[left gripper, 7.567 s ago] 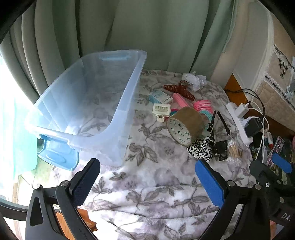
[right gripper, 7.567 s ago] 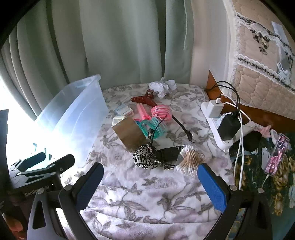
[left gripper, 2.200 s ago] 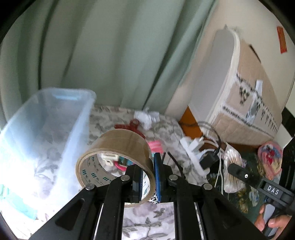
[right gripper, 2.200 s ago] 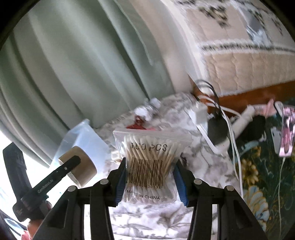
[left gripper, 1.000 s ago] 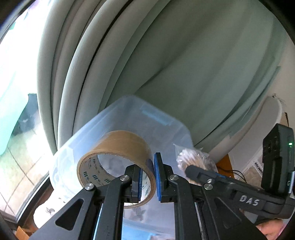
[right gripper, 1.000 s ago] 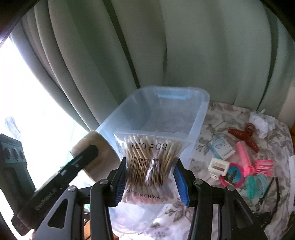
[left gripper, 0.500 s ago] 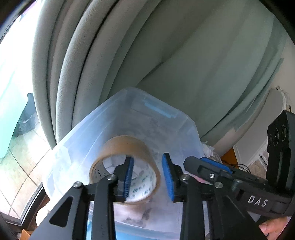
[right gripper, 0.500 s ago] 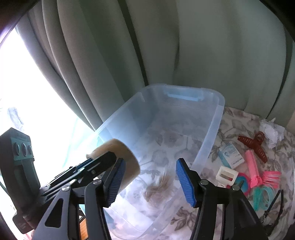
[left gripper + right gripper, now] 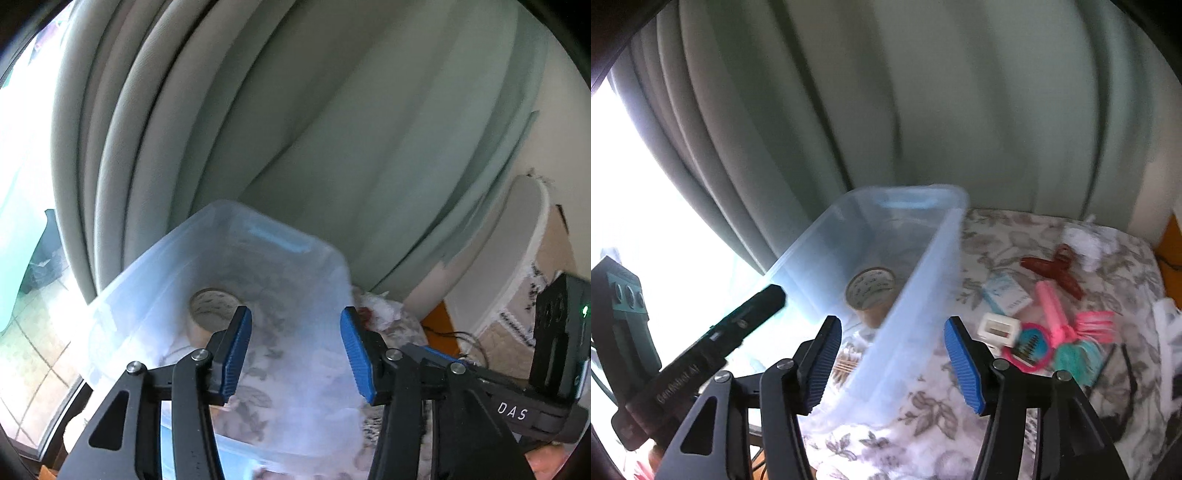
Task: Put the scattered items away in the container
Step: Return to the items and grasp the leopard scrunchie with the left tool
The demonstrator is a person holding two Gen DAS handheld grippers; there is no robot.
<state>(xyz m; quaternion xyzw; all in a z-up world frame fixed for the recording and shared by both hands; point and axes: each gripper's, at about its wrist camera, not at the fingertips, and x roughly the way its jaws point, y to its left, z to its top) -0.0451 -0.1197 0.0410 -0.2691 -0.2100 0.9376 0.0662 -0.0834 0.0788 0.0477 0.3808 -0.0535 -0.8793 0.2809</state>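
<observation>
A clear plastic bin stands on the floral cloth. The brown tape roll lies inside it. The cotton swab bag shows partly inside the bin, behind my right gripper's left finger. My left gripper is open and empty above the bin. My right gripper is open and empty over the bin's near right wall. Scattered on the cloth to the right are a red hair claw, a small box, a pink comb and a white clip.
Green curtains hang close behind the bin. A bright window is at the left. Crumpled white paper lies at the back right. Teal hair rings and a round pink brush lie near the comb.
Both grippers have opened wider. The tape roll has dropped from the left gripper and now rests on the bin floor; the cotton swab bag lies in the bin too.
</observation>
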